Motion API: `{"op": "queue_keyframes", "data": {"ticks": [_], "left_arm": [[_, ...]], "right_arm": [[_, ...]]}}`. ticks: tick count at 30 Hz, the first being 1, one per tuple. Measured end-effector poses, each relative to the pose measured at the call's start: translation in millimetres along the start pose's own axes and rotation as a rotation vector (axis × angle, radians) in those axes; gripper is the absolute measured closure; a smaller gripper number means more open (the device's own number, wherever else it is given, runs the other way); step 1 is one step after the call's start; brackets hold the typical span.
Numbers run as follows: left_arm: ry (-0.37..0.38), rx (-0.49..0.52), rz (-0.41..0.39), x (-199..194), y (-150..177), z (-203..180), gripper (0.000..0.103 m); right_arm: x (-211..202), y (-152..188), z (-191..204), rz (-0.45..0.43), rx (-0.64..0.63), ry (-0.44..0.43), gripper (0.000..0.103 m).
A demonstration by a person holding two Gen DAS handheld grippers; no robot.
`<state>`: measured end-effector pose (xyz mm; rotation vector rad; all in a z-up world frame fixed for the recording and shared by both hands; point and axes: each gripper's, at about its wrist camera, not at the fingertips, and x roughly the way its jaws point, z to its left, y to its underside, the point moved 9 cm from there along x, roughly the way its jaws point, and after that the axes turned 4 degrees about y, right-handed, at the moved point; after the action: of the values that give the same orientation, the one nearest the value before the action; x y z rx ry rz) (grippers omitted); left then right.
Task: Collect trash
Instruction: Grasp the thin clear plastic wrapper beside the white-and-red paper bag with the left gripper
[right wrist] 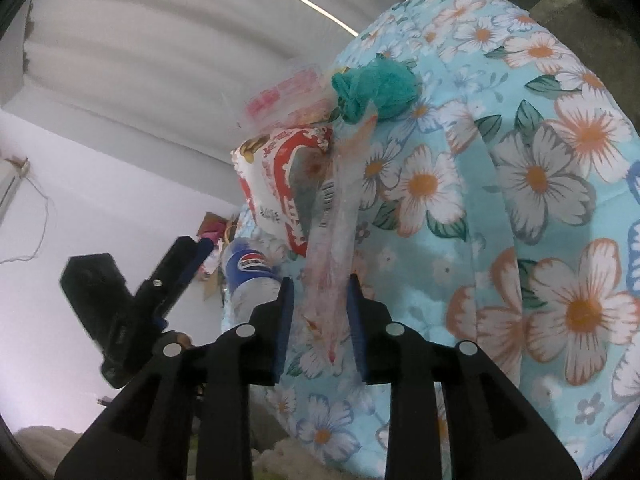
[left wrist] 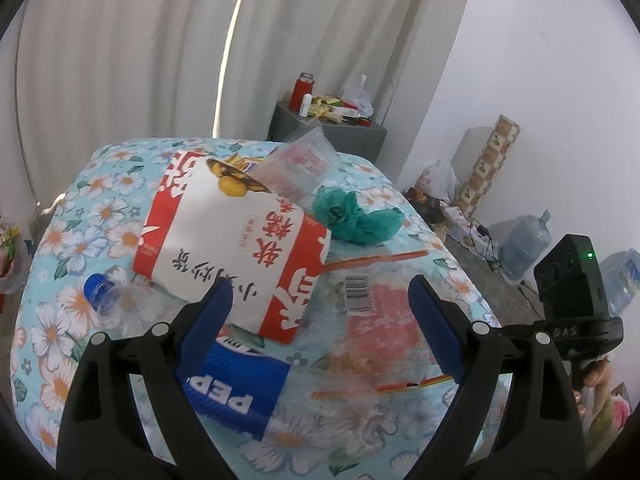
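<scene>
With my left gripper (left wrist: 320, 308) gaping empty over the Pepsi bottle (left wrist: 236, 390) and my right gripper (right wrist: 320, 304) slack around the clear wrapper (right wrist: 334, 248), everything lay uncollected, teal wad (left wrist: 354, 218) at one o'clock beyond the red-and-white carton (left wrist: 236, 240).

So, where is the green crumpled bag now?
In the left wrist view the green crumpled bag lies on the floral cloth, right of the red and white package and beyond the clear wrapper.
</scene>
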<state>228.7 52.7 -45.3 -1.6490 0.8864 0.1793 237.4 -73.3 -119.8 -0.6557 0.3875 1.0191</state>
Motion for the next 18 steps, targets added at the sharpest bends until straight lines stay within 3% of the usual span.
{"op": "queue_keyframes", "data": {"ticks": [3, 4, 8, 15, 18], "left_arm": [[-0.011, 0.034, -0.013, 4, -12, -3, 0.018], [-0.016, 0.043, -0.021, 5, -17, -4, 0.018], [-0.01, 0.096, -0.052, 15, -48, -10, 0.018], [-0.054, 0.275, -0.003, 62, -84, -17, 0.018], [-0.067, 0.306, 0.032, 81, -91, -17, 0.026]], "right_arm": [[3, -4, -3, -0.01, 0.006, -0.003, 0.078], [3, -5, -3, -0.015, 0.006, -0.007, 0.086], [-2, -8, -7, -0.038, 0.007, -0.01, 0.097], [-29, -19, -21, -0.105, 0.024, -0.02, 0.098], [-39, -23, -30, -0.131, 0.041, -0.015, 0.098]]}}
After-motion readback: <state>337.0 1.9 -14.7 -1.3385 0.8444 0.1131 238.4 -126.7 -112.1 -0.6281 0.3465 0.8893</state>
